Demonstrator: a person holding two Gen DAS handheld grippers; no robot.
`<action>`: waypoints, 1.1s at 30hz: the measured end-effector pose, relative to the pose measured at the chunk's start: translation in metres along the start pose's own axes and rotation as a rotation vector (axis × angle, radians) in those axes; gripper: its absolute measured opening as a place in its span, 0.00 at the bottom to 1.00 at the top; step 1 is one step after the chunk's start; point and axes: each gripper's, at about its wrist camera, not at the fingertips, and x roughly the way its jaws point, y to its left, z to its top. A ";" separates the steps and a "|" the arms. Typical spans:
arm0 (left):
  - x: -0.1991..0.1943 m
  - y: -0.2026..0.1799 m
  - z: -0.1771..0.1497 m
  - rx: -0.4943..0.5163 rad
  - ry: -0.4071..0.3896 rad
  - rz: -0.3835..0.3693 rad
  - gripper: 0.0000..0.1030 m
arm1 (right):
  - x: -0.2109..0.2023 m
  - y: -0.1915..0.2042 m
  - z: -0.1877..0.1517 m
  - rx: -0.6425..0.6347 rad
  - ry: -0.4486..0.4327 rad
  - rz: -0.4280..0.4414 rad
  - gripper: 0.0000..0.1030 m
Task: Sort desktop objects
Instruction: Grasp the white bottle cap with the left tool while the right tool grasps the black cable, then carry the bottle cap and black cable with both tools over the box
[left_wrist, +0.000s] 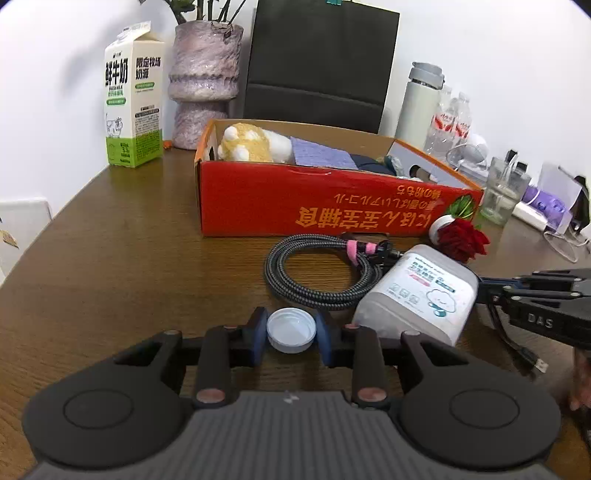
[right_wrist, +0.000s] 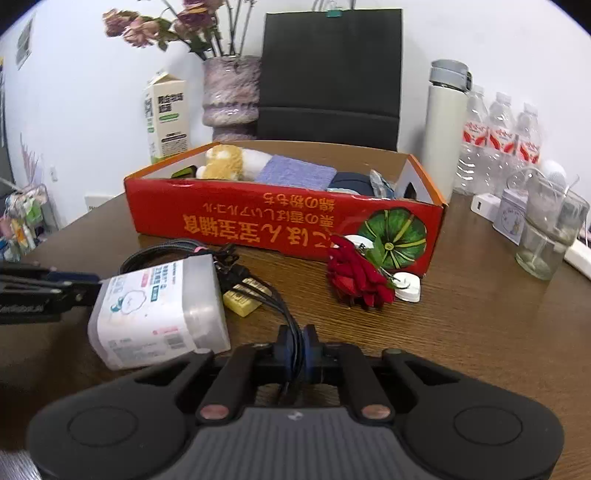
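Note:
My left gripper (left_wrist: 291, 335) is shut on a white bottle cap (left_wrist: 291, 330) low over the wooden table. My right gripper (right_wrist: 295, 345) is shut on thin black cable ends (right_wrist: 284, 314) that run from the coiled braided cable (left_wrist: 317, 273). A white wipes pack (left_wrist: 417, 295) lies between the grippers; it also shows in the right wrist view (right_wrist: 155, 310). A red fabric rose (right_wrist: 356, 277) lies in front of the red cardboard box (right_wrist: 280, 225), which holds a plush toy (right_wrist: 221, 162), a purple cloth (right_wrist: 295, 171) and dark items.
A milk carton (left_wrist: 133, 99), a vase (left_wrist: 203, 81) and a black chair (left_wrist: 317, 66) stand behind the box. A thermos (right_wrist: 445, 122), water bottles (right_wrist: 498, 140), a glass (right_wrist: 546, 229) and a charger (right_wrist: 485, 206) crowd the right. A yellow eraser (right_wrist: 240, 301) lies under the cables.

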 end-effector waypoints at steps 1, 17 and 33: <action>-0.001 0.001 0.000 -0.010 0.000 0.002 0.28 | -0.001 0.000 0.000 -0.001 -0.010 -0.005 0.04; -0.112 -0.043 -0.010 -0.024 -0.224 0.083 0.28 | -0.122 0.014 0.007 0.017 -0.295 -0.056 0.03; -0.215 -0.102 -0.086 0.024 -0.264 0.057 0.28 | -0.250 0.037 -0.081 0.035 -0.300 -0.043 0.03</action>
